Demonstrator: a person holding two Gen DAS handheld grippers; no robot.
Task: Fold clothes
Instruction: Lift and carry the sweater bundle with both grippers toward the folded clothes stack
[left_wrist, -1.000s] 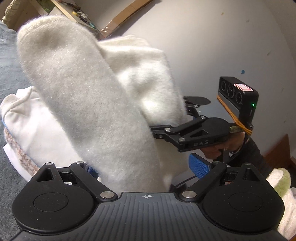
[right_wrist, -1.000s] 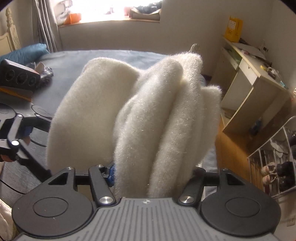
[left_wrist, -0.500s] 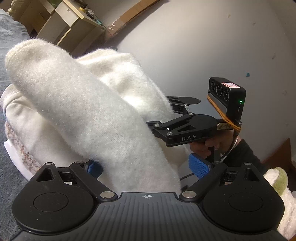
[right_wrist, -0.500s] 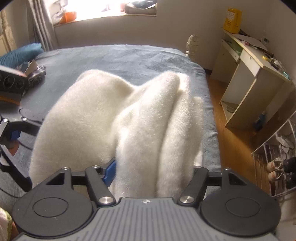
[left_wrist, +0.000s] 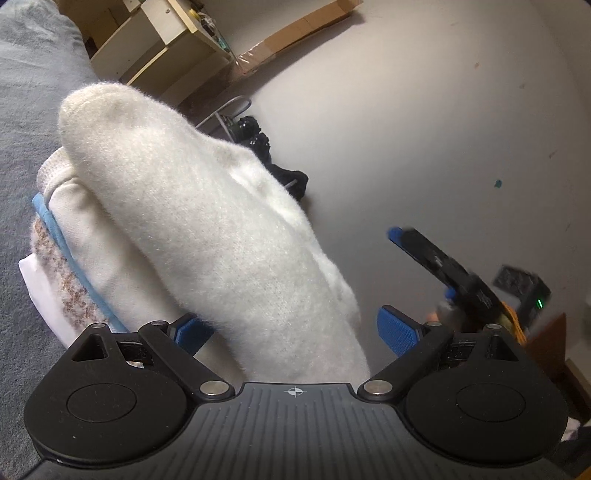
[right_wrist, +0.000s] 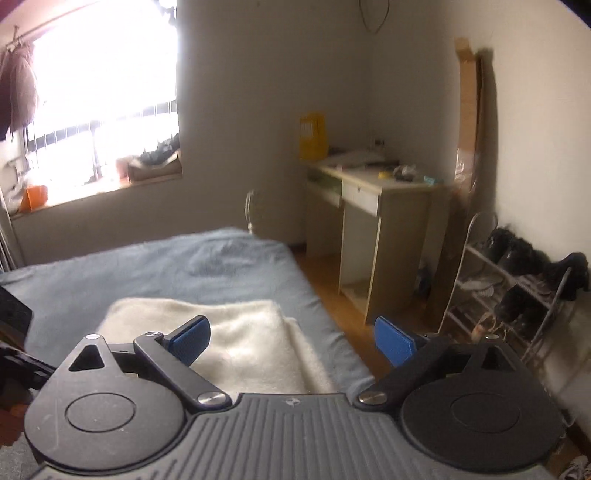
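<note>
A blue-covered bed (right_wrist: 155, 266) fills the bedroom, and the fluffy white folded garment (left_wrist: 207, 236) lies on a stack of folded clothes (left_wrist: 74, 258). Left tongs (left_wrist: 291, 332) stand wide around it; right tongs (right_wrist: 291, 338) gape empty. Any withdrawal wants to be slow, without dragging the fleece.

No text, label or number is legible anywhere here.

Blue bed (right_wrist: 155, 266), desk (right_wrist: 373, 192) by the wall, yellow bag (right_wrist: 314, 134), shoe rack (right_wrist: 517, 273), bright window (right_wrist: 99, 92), cardboard (left_wrist: 295, 33)
</note>
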